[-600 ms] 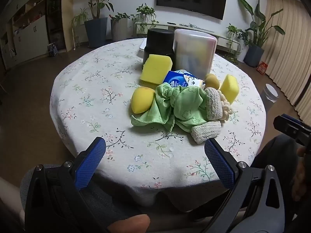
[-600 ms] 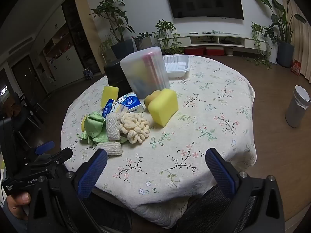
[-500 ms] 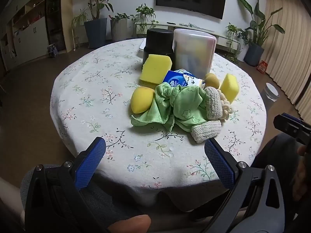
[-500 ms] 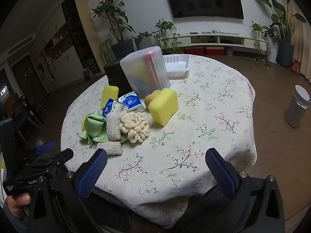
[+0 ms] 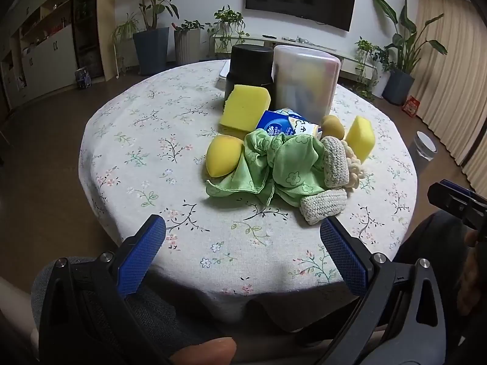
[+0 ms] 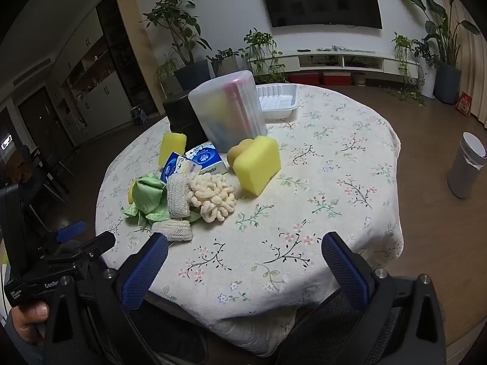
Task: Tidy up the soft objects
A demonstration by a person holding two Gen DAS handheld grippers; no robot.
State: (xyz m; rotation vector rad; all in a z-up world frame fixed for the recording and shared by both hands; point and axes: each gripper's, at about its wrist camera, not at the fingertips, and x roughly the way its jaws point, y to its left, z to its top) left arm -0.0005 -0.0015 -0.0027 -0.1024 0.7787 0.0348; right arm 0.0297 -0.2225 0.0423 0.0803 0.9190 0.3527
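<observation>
On the round floral tabletop (image 5: pixel 146 140), soft things sit heaped mid-cloth: green cloth (image 5: pixel 283 164), yellow sponge (image 5: pixel 245 106), knitted pads (image 5: pixel 324 205). Left tongs (image 5: pixel 243 243) and right tongs (image 6: pixel 243 255) hang wide, empty, at the near edge.

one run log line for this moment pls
phase: pre-grasp | left gripper: open, empty | right gripper: open, empty | soft pile by green cloth: untouched

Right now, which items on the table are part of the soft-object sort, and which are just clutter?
Job:
green cloth
sponges
yellow egg-shaped sponge
knitted pieces
chenille pad
tissue packs
clear bin

Lying about:
black canister
white tray
</observation>
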